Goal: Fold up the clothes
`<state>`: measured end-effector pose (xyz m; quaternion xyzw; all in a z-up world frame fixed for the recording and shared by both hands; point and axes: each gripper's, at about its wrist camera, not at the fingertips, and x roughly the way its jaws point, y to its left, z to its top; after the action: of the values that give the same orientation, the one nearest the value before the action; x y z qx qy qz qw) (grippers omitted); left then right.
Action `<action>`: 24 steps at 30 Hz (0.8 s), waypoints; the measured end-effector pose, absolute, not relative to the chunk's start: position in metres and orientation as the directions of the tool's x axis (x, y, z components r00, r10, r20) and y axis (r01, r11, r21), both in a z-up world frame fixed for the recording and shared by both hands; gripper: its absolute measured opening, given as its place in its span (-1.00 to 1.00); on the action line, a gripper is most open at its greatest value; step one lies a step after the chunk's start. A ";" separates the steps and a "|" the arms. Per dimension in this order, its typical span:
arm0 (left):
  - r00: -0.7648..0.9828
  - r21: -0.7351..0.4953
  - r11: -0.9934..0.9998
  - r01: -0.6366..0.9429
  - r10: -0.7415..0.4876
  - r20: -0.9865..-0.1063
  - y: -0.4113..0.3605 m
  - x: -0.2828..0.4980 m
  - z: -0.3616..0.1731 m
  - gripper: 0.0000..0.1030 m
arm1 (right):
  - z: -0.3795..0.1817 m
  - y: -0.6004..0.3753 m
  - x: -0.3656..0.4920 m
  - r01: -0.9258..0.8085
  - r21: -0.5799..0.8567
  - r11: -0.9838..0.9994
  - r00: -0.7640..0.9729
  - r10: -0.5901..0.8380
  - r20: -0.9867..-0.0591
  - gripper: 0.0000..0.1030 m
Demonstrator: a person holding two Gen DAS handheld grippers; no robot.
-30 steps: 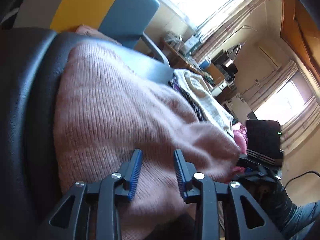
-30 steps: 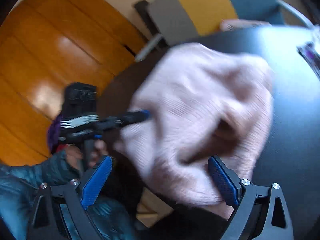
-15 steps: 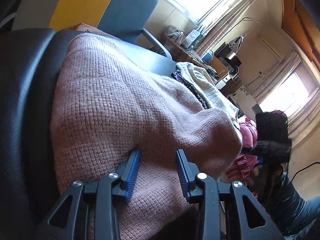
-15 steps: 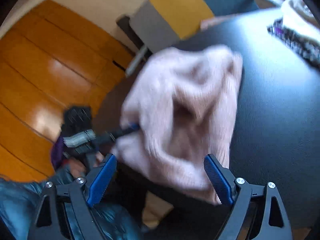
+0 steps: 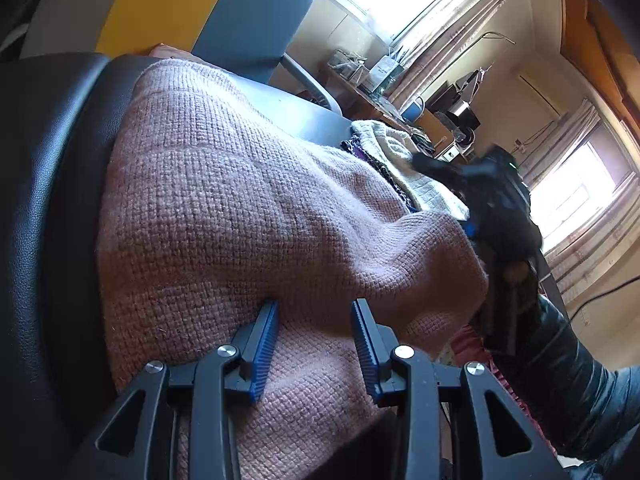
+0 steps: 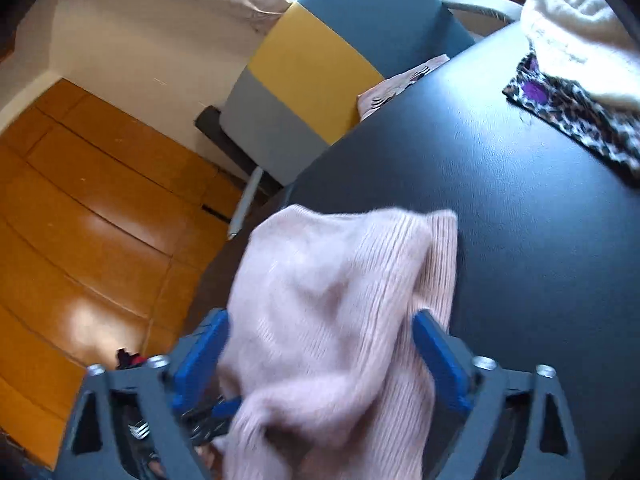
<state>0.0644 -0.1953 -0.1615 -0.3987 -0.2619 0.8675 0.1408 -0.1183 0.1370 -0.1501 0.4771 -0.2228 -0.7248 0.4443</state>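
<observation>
A pink knitted sweater (image 5: 240, 200) lies bunched on the black table (image 5: 48, 200). My left gripper (image 5: 316, 340) is narrowed around a thick fold of it, knit filling the gap between the blue pads. In the right wrist view the same sweater (image 6: 340, 300) hangs blurred between the widely spread fingers of my right gripper (image 6: 320, 356), neither pad pressing on it. A blue tip of the left gripper (image 6: 226, 406) peeks out under the sweater's lower left. From the left wrist, the right gripper (image 5: 492, 200) is a dark blur past the sweater's far edge.
A cream knit garment (image 6: 580, 40) lies on a leopard-print cloth (image 6: 572, 116) at the table's far right. A chair (image 6: 320, 60) with a grey, yellow and blue back stands behind the table (image 6: 520, 220). Wooden floor (image 6: 80, 240) lies left. A dark sleeve (image 5: 580, 380) holds the right gripper.
The right gripper has risen from beside the sweater's near edge to above its far edge, and the sweater now sits between its spread fingers. The left gripper's gap stays the same.
</observation>
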 end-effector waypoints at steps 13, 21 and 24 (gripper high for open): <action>-0.604 -0.518 -0.849 -0.108 0.470 -0.644 -0.181 0.061 -0.161 -0.17 | -0.125 0.135 -0.120 0.583 0.541 -0.606 -0.271 -0.773 -0.574 -0.77; -0.599 -0.525 -0.826 -0.207 0.531 -0.599 -0.145 0.030 -0.126 -0.16 | -0.165 0.156 -0.129 0.538 0.565 -0.626 -0.272 -0.763 -0.586 -0.75; -0.565 -0.506 -0.819 -0.271 0.561 -0.605 -0.109 0.005 -0.123 -0.16 | -0.174 0.160 -0.134 0.520 0.593 -0.615 -0.270 -0.777 -0.569 -0.57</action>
<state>0.0054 -0.1093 -0.1226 -0.3996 -0.1813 0.8658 0.2404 -0.1338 0.1601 -0.1737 0.4402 -0.1457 -0.7834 0.4139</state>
